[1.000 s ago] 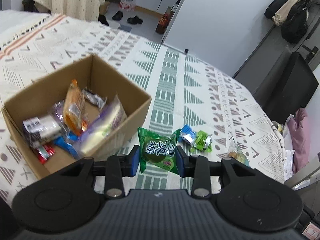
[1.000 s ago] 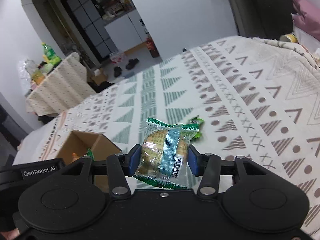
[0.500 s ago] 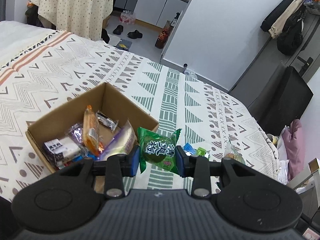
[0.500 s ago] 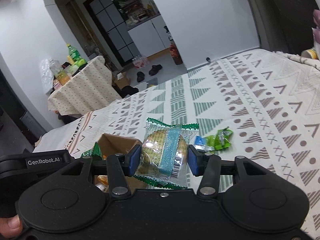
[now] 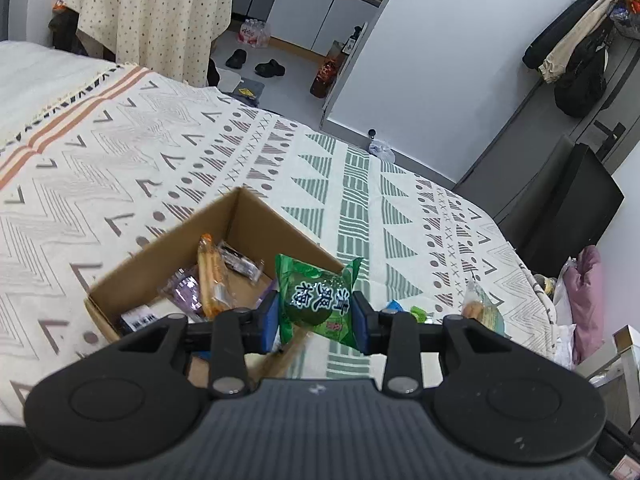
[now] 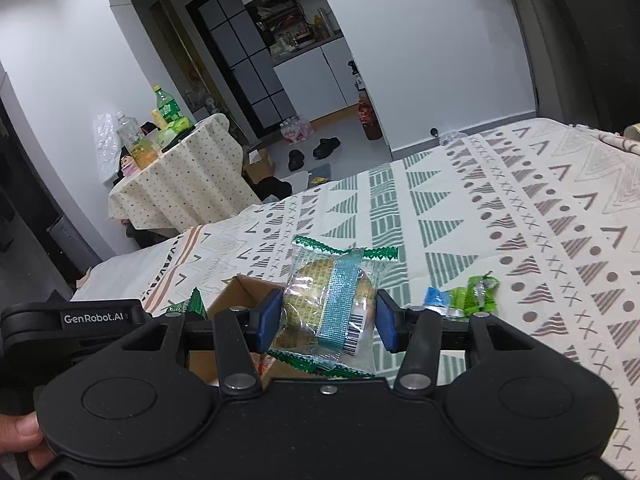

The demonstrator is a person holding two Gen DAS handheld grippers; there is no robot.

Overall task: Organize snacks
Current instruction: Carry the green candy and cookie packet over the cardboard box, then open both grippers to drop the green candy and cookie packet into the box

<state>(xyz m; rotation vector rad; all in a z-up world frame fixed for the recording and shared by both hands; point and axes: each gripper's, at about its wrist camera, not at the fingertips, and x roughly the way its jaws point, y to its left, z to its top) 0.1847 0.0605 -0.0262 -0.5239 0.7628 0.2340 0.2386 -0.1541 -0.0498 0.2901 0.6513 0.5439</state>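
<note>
Cardboard box on the bed sits just beyond both tools, left tool clenched on a green plum packet, right tool gripping a clear-wrapped pastry; slick wrappers could slip and miss the box.

Open-topped box, snacks inside

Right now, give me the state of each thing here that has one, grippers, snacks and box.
left gripper: shut on green plum packet, held over the box edge
right gripper: shut on clear pastry packet, held up
cardboard box: open-topped, partly filled with snacks
small green and blue packets: loose on the bedspread
</note>
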